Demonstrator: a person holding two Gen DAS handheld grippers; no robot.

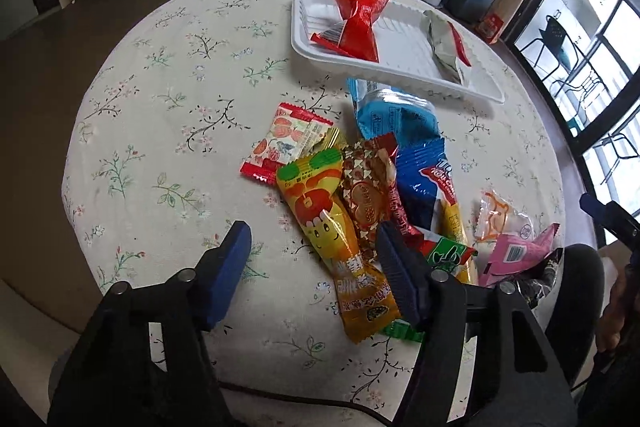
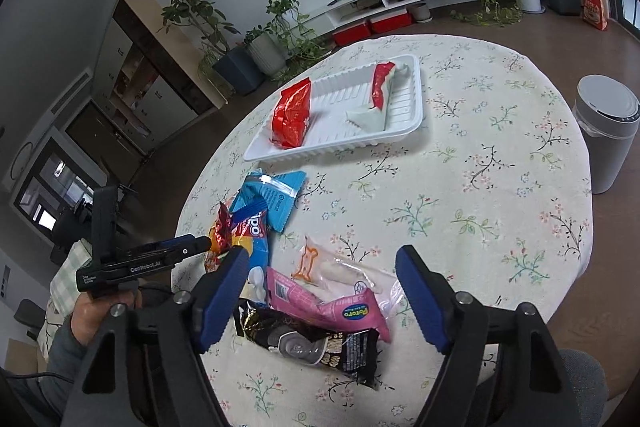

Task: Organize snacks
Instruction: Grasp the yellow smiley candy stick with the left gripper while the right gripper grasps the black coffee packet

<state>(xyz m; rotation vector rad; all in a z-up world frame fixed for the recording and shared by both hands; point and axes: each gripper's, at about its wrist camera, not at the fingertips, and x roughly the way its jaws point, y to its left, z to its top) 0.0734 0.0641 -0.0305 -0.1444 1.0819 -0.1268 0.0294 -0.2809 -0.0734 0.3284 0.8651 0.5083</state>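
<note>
Left wrist view: left gripper (image 1: 312,251) with fingers apart, nothing clamped, over the yellow snack packet (image 1: 332,223) on the table (image 1: 160,107). Light, crinkly, slippery; best pinched across the middle.

Right wrist view: right gripper (image 2: 324,283) also spread, empty, above the pink packet (image 2: 320,301). Soft, thin; best taken at the sealed edge.

The left gripper (image 1: 314,259) is held tilted steeply downward, its blue-padded jaws parted and nothing pressed between the pads. The right gripper (image 2: 322,291) is angled less steeply, its jaws spread wider and likewise closed on nothing. In the right wrist view, the left hand (image 2: 94,311) is seen wrapped around the left gripper's handle, with a grey sleeve (image 2: 56,363) behind it.
</note>
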